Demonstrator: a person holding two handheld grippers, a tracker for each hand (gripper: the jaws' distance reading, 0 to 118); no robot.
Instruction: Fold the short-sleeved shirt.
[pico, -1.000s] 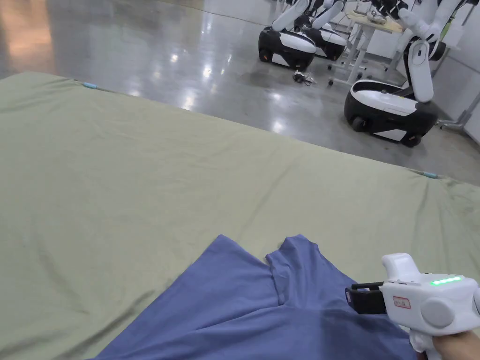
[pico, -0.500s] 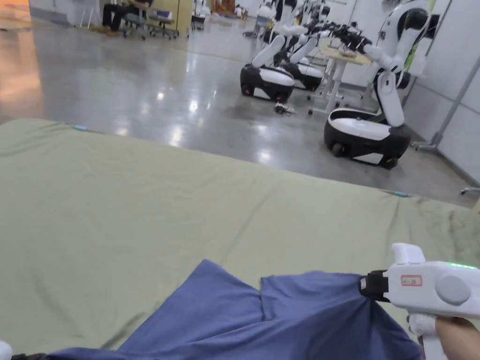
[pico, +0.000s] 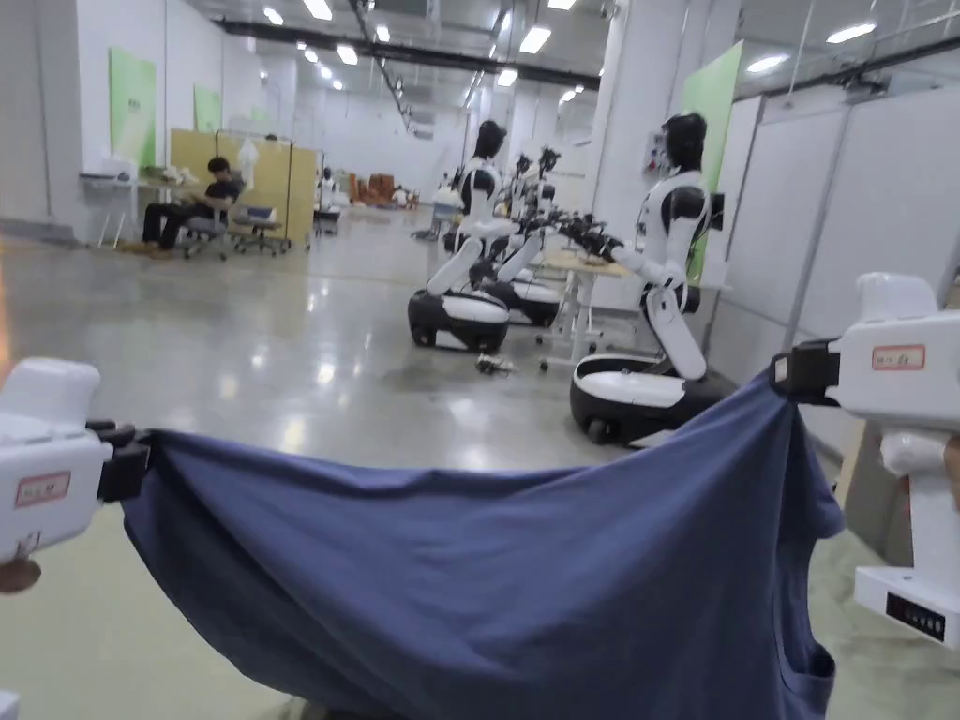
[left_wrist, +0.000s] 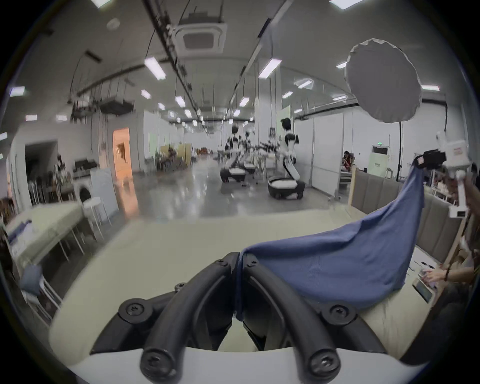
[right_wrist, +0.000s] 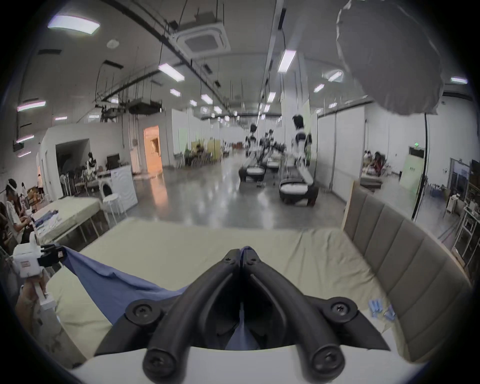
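Note:
The blue short-sleeved shirt (pico: 487, 581) hangs in the air, stretched between both grippers, its top edge sagging in the middle. My left gripper (pico: 141, 457) is shut on its left corner; in the left gripper view the cloth (left_wrist: 337, 265) is pinched between the black jaws (left_wrist: 238, 257). My right gripper (pico: 780, 373) is held higher and is shut on the right corner, with cloth (right_wrist: 111, 283) caught at its jaw tips (right_wrist: 242, 253). One sleeve (pico: 811, 680) dangles at the lower right.
A bed with a pale green sheet (right_wrist: 202, 249) lies below the shirt, with a grey padded headboard (right_wrist: 405, 249) on its right. Several white-and-black robots (pico: 647, 375) stand on the shiny floor beyond. A seated person (pico: 192, 211) is far off to the left.
Both grippers have lifted the shirt off the bed and spread it in the air. The left gripper came into view holding the left corner. The head camera has tilted up towards the hall.

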